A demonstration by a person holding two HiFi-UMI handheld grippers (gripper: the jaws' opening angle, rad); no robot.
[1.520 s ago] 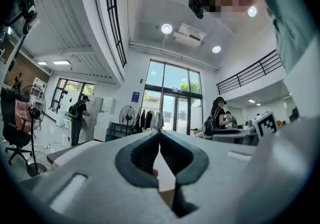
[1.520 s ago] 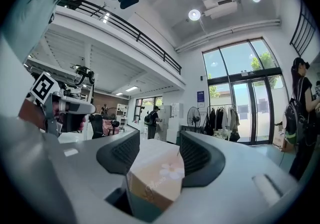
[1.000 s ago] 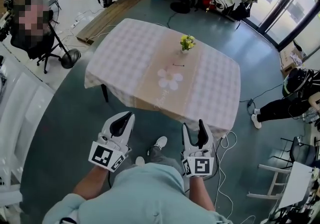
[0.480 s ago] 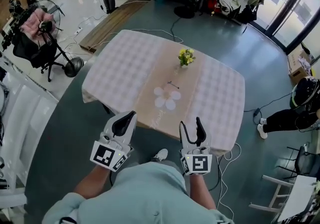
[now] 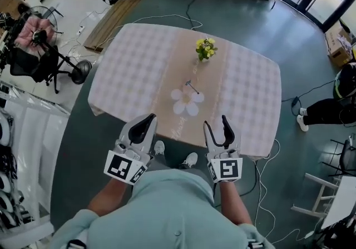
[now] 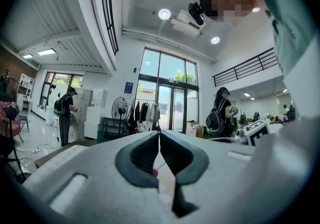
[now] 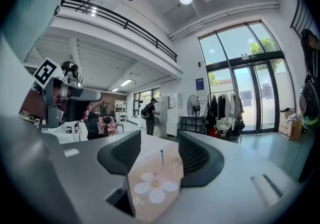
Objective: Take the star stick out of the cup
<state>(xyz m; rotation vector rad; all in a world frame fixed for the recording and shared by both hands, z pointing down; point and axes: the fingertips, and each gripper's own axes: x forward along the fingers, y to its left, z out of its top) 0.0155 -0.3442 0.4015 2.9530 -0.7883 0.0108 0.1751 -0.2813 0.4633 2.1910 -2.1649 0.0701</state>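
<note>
Table lies just ahead; left gripper jaws pressed together, right gripper jaws apart, empty, closing.

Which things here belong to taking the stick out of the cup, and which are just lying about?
For the job: the stick, upright on the table runner, its cup too small to make out; left tool, jaws together; right tool, jaws closing, nothing between them.
Lying about: the yellow flowers, the white flower mat, the floor fan.
</note>
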